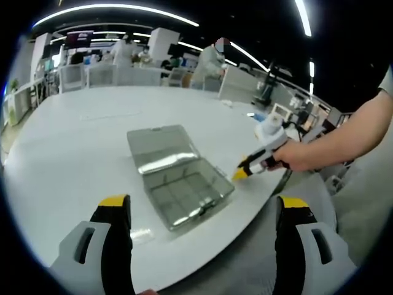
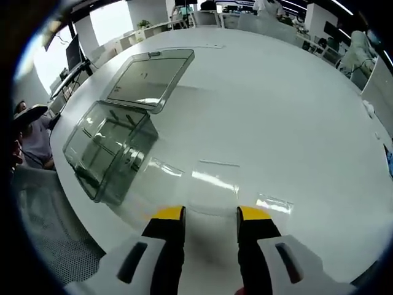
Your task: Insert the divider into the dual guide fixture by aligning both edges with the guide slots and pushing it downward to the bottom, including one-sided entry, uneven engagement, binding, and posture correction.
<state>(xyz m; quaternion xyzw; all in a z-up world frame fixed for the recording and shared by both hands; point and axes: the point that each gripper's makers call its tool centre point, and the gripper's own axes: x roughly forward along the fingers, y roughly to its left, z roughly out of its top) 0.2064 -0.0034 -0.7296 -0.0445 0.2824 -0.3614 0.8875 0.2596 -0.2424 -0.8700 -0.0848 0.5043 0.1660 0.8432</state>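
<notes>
A clear plastic compartment box [image 1: 184,193] lies on the white table [image 1: 80,141] with its lid [image 1: 161,147] swung open and flat behind it. My left gripper [image 1: 203,206] hovers over the near table edge in front of the box, jaws wide apart and holding nothing. A hand brings my right gripper [image 1: 242,173] in from the right, its yellow tips close to the box's right corner. In the right gripper view, the box [image 2: 107,153] and lid [image 2: 150,77] sit up and to the left of my right gripper [image 2: 210,215]. Its jaws are open over bare table. A small clear flat piece [image 1: 141,235] lies by the near edge.
The round table's edge [image 1: 245,215] curves close to both grippers. The person's forearm [image 1: 350,132] reaches in from the right. A seated person [image 2: 27,132] is beyond the table edge, past the box. Desks, chairs and people stand in the background.
</notes>
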